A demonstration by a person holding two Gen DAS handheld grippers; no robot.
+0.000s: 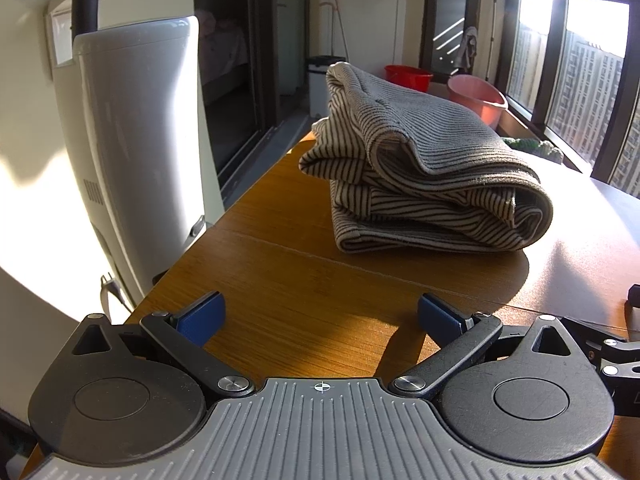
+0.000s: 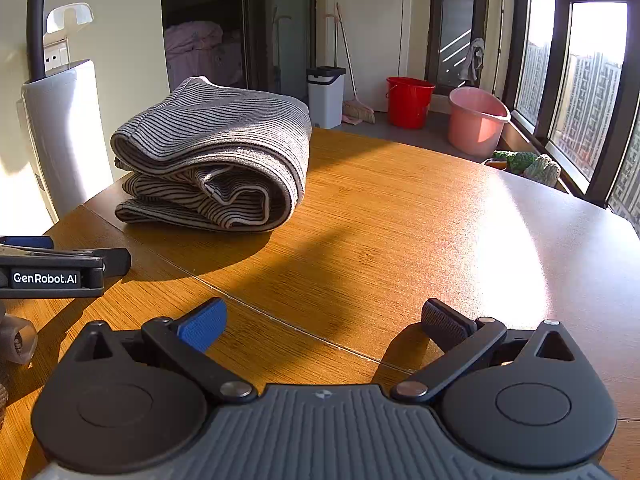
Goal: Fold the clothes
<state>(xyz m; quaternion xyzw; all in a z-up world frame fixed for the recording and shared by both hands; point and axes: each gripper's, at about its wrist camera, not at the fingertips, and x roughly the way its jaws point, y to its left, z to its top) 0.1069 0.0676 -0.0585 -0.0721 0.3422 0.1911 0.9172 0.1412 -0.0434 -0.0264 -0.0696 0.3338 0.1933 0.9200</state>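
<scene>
A striped grey-and-cream garment lies folded in a thick stack on the wooden table. In the right wrist view the same garment sits at the far left of the table. My left gripper rests low over the table's near part, open, with nothing between its blue pads and well short of the garment. My right gripper is also open and empty, to the right of the stack. The left gripper's side shows at the left edge of the right wrist view.
A tall white appliance stands against the table's left edge. Beyond the table on the floor are a red bucket, a pink basin, a white bin and a broom. Windows run along the right.
</scene>
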